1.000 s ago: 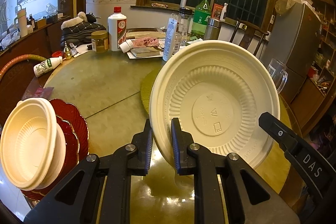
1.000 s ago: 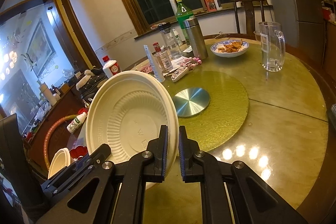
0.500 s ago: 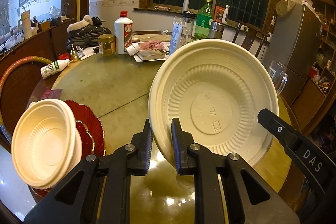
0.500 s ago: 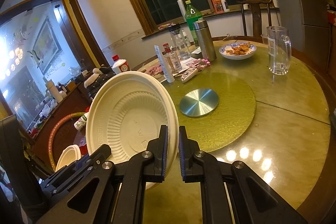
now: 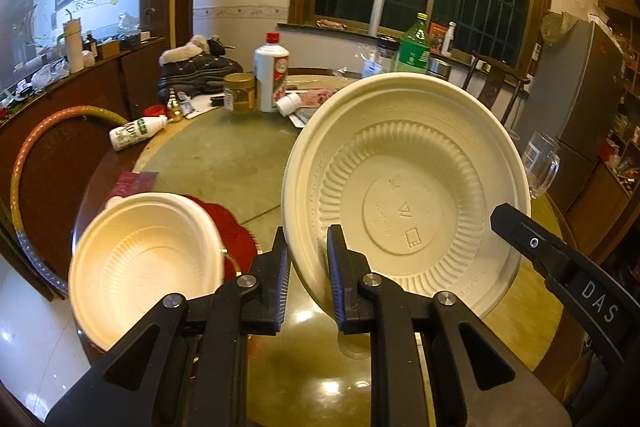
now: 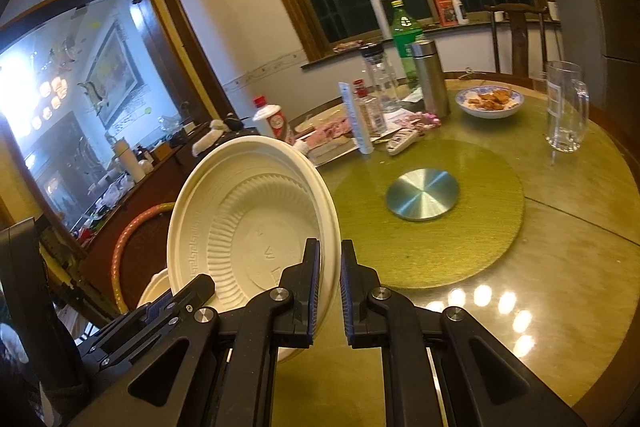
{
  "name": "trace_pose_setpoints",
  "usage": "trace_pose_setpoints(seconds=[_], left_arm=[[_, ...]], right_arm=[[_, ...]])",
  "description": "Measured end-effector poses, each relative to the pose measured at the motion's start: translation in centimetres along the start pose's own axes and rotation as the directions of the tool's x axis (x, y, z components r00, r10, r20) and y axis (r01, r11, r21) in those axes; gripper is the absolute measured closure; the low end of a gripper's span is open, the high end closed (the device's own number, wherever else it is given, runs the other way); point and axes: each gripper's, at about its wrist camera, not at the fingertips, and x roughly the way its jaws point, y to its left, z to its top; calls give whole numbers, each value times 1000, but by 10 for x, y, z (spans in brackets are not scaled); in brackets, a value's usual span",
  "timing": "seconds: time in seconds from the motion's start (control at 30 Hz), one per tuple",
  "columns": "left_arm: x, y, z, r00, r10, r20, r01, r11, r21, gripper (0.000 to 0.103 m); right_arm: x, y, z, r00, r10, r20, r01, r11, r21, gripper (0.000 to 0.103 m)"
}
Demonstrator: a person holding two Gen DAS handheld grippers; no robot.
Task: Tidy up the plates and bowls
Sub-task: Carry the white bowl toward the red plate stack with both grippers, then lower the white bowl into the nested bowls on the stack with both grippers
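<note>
While both claws carry one cream disposable bowl (image 5: 404, 195) tilted nearly on edge above the worktop (image 5: 224, 163), the thing that matters lies down and to the left of it. Left claw (image 5: 308, 281): clenched on the bowl's lower-left rim, one pad inside, one outside. Right claw (image 6: 329, 293): likewise clenched on the same rim, on the opposite side; its black arm shows at the right edge of the left wrist view. Bowl's underside with its moulded marks faces the left camera; the open side faces away.

Target, by my reading: the stack at the worktop's near-left edge, a second cream bowl (image 5: 148, 267) sitting on red scalloped plates (image 5: 236, 239). It sits well apart from the held bowl, closer to the left claw than the right.

Judgement: to nest, the held bowl must travel left and downward and be rolled flat, mouth up. The left hand leads; the right follows across.
</note>
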Motion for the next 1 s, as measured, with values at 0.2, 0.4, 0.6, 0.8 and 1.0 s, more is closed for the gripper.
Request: trace_pose_setpoints(seconds=[0.2,0.4,0.6,0.8,1.0], left_arm=[[-9,22,1,1000,17,10,-17,1000,-22,87],[-21,48,3,999,28,21,-27,999,-47,87],[-37,77,5,998,54,40,-50,996,-78,87],[-51,107,6,995,84,48,-78,991,-111,87],[-48,133,0,994,111,13,-109,984,-141,87]], right_arm=[[2,21,0,999,36,-15,-37,999,-28,94],[3,48,1,996,81,-41,-84,994,-71,94],[7,79,1,988,135,-72,-142,984,-108,93],[11,112,-3,977,186,-104,-199,970,-141,93],[30,136,-12,962,214,-169,-239,960,-148,93]])
